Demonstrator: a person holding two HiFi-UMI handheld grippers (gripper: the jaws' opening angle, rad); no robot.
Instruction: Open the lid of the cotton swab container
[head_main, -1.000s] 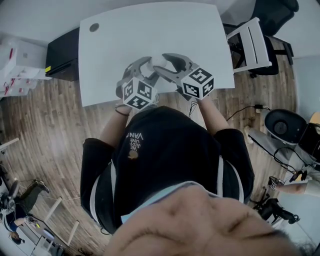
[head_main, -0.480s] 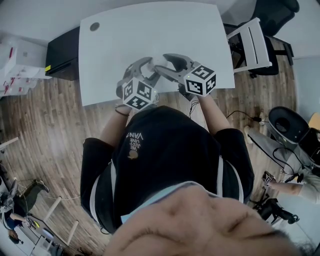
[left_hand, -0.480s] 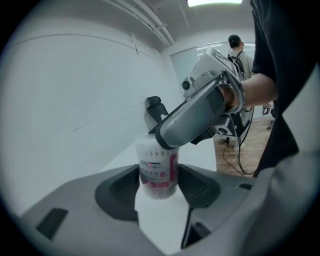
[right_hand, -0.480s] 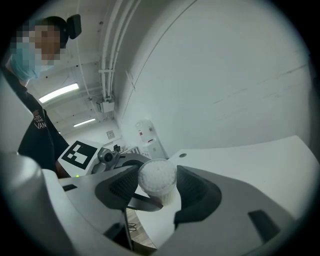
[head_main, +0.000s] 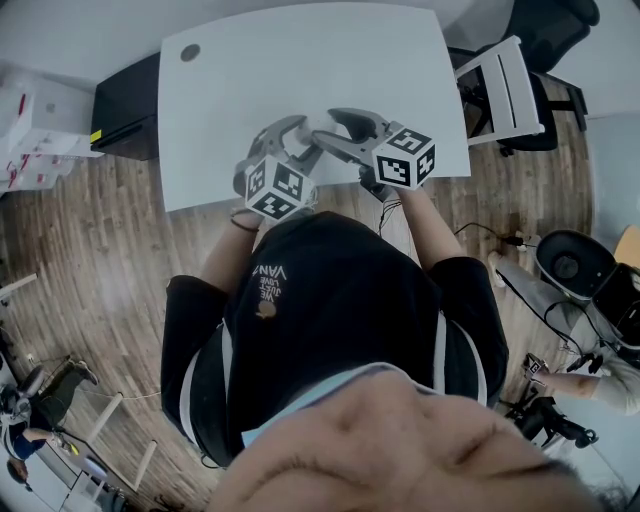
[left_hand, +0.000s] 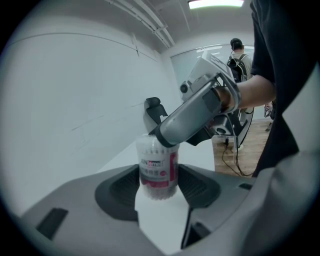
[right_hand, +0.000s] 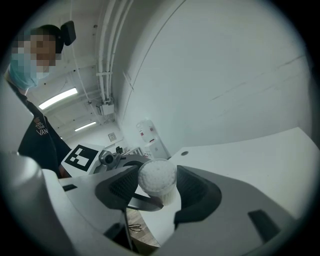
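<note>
Left gripper (left_hand: 159, 187), jaws clenched on the lower body of the cotton swab container (left_hand: 158, 166), which stands upright between the two ribbed pads with its pink-and-white label facing the camera. Right gripper (right_hand: 156, 189) reaches in from the upper right of the left gripper view and grasps the container's upper end; in the right gripper view the round lid (right_hand: 156, 175), with packed white swab tips showing through it, sits squeezed between the jaws. Both grippers thus meet on the one container, above the near edge of the white table (head_main: 300, 70); whether its base touches the tabletop cannot be told. Head view: the container itself is hidden behind the grippers. A small round cable hole (head_main: 189, 53) marks the table's far left corner. Surroundings: wood-plank floor (head_main: 100, 250), a black cabinet (head_main: 125, 100) left of the table, a chair (head_main: 505, 90) to its right, and a second person (left_hand: 239, 50) standing in the background.
</note>
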